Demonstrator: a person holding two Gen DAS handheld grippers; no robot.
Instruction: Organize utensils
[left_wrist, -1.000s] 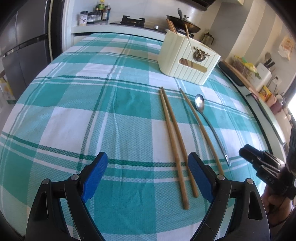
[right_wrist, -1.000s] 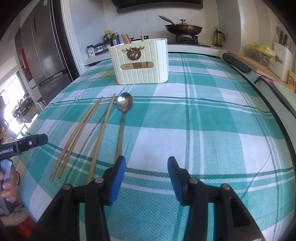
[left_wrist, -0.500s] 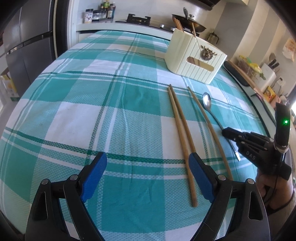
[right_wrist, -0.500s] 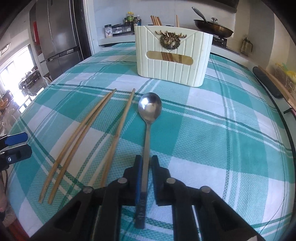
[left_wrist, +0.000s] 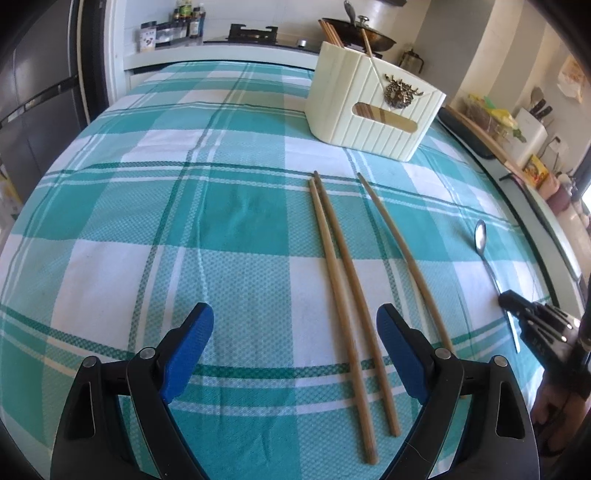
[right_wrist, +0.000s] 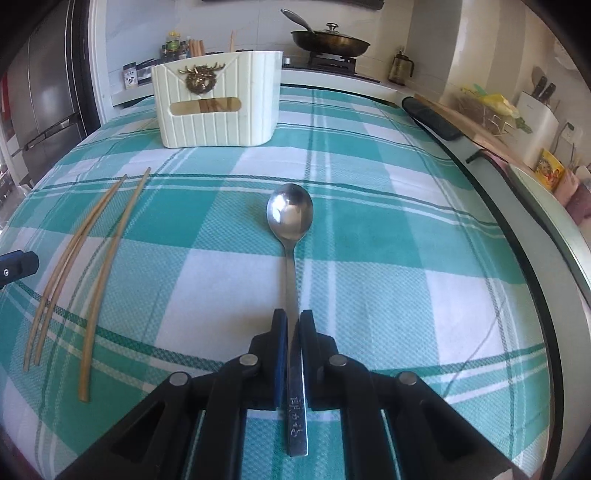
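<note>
1. Utensil holder (right_wrist: 218, 107) stands at the far end of the table (right_wrist: 369, 258).
2. Three chopsticks (right_wrist: 92, 266) lie on the table, left of the spoon (right_wrist: 290, 221).
3. More chopsticks stand inside the holder.

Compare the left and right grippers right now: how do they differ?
The left gripper is open and empty; the right gripper is shut on the spoon handle. The left gripper hovers by the chopsticks; the right gripper points its spoon toward the holder. Both have blue pads.

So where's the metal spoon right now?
In the right wrist view the spoon sits centre, handle clamped in the right tongs, right of the three chopsticks, before the cream holder.
</note>
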